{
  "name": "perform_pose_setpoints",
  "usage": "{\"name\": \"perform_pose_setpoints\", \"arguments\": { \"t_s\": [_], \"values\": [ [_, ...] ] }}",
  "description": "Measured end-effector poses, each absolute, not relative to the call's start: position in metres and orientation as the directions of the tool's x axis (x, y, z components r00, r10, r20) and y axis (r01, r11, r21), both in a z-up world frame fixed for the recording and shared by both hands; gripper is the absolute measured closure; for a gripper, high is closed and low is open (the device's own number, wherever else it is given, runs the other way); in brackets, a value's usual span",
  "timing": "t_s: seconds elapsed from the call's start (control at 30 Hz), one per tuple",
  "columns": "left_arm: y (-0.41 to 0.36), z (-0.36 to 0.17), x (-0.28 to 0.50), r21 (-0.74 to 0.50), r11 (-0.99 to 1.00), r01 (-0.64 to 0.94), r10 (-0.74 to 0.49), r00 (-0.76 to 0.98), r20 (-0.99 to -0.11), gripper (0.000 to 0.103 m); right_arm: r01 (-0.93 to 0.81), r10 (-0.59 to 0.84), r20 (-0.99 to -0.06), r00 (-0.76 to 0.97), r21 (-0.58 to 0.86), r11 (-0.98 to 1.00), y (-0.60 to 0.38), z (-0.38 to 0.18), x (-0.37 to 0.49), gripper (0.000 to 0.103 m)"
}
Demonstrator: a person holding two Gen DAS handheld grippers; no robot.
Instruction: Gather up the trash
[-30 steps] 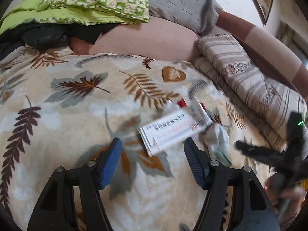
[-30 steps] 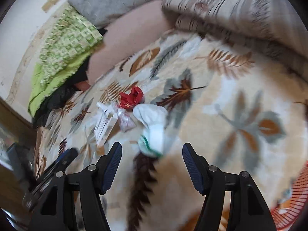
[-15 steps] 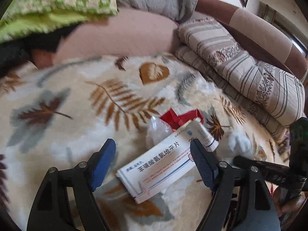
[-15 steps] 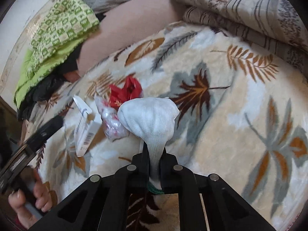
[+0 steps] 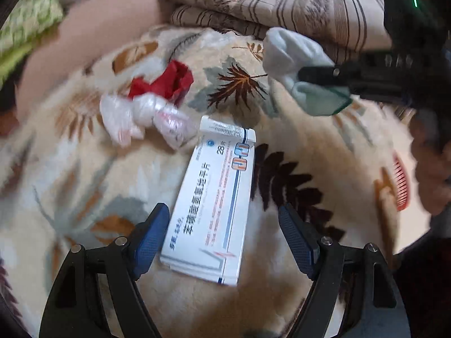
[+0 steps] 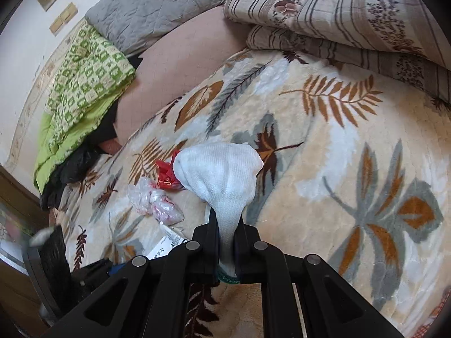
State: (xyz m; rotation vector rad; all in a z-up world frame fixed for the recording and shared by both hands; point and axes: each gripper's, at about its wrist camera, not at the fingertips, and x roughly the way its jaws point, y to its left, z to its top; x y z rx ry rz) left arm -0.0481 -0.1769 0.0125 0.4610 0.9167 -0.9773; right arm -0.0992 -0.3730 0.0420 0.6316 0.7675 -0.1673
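On the leaf-patterned blanket [image 5: 324, 146] lies a white medicine box [image 5: 214, 205]. My left gripper [image 5: 225, 236] stands open over it, the box's near end between the blue pads, the right pad clear of it. Beyond the box are a crumpled clear plastic bag [image 5: 141, 118] and a red wrapper [image 5: 166, 83]. My right gripper [image 6: 227, 242] is shut on the cuff of a white sock [image 6: 222, 177], which bulges beyond the fingertips, lifted off the blanket. In the left wrist view the sock [image 5: 293, 53] hangs from the right gripper [image 5: 324, 74] at upper right.
A folded striped quilt [image 6: 352, 14] borders the blanket at the back. A green checked blanket [image 6: 84, 79], a grey pillow [image 6: 157, 8] and a black bag [image 6: 73, 166] lie far left. A red slotted basket [image 5: 400, 183] shows at the right, beside a person's hand [image 5: 431, 174].
My right gripper has shut on the sock and lifted it. My left gripper has rolled and dropped closer, so the box now lies lengthwise between its open fingers.
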Motion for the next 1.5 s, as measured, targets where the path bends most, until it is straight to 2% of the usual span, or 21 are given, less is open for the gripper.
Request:
{"name": "perform_pose_setpoints", "arguments": {
  "t_s": [0.17, 0.2, 0.23, 0.37, 0.47, 0.73, 0.83, 1.0, 1.2, 1.5],
  "values": [
    [-0.185, 0.003, -0.041, -0.037, 0.564, 0.825, -0.468, 0.282, -0.837, 0.024, 0.366, 0.077, -0.686, 0.724, 0.476, 0.8, -0.379, 0.046, -0.109, 0.094],
    [-0.185, 0.003, -0.04, -0.036, 0.579, 0.815, -0.461, 0.291, -0.839, 0.028, 0.367, 0.076, -0.685, 0.724, 0.476, 0.799, -0.381, 0.046, -0.11, 0.094],
    [-0.184, 0.003, -0.039, -0.027, 0.596, 0.803, -0.453, 0.308, -0.837, 0.04, 0.368, 0.074, -0.685, 0.724, 0.475, 0.799, -0.382, 0.046, -0.111, 0.094],
    [-0.185, 0.007, -0.036, -0.017, 0.668, 0.744, -0.427, 0.365, -0.827, 0.048, 0.374, 0.064, -0.693, 0.718, 0.461, 0.805, -0.384, 0.044, -0.11, 0.094],
    [-0.177, 0.015, -0.037, -0.025, 0.737, 0.675, -0.405, 0.411, -0.817, 0.048, 0.375, 0.052, -0.699, 0.713, 0.443, 0.815, -0.382, 0.044, -0.109, 0.094],
    [-0.117, 0.065, -0.07, -0.133, 0.871, 0.473, -0.415, 0.563, -0.715, 0.047, 0.322, 0.052, -0.689, 0.723, 0.403, 0.856, -0.359, 0.054, -0.119, 0.094],
    [-0.109, 0.061, -0.076, -0.095, 0.904, 0.417, -0.36, 0.622, -0.696, 0.047, 0.295, 0.059, -0.685, 0.726, 0.388, 0.873, -0.341, 0.06, -0.127, 0.094],
    [-0.1, 0.057, -0.065, -0.086, 0.927, 0.364, -0.322, 0.658, -0.681, 0.047, 0.256, 0.056, -0.673, 0.737, 0.355, 0.899, -0.309, 0.07, -0.141, 0.094],
    [-0.097, 0.051, -0.05, -0.073, 0.939, 0.337, -0.292, 0.664, -0.689, 0.047, 0.248, -0.034, -0.69, 0.723, 0.213, 0.945, -0.297, 0.066, -0.132, 0.094],
    [-0.108, 0.048, -0.035, -0.025, 0.948, 0.317, -0.247, 0.685, -0.685, 0.047, 0.225, -0.061, -0.708, 0.704, 0.141, 0.964, -0.292, 0.057, -0.114, 0.094]
  ]
}}
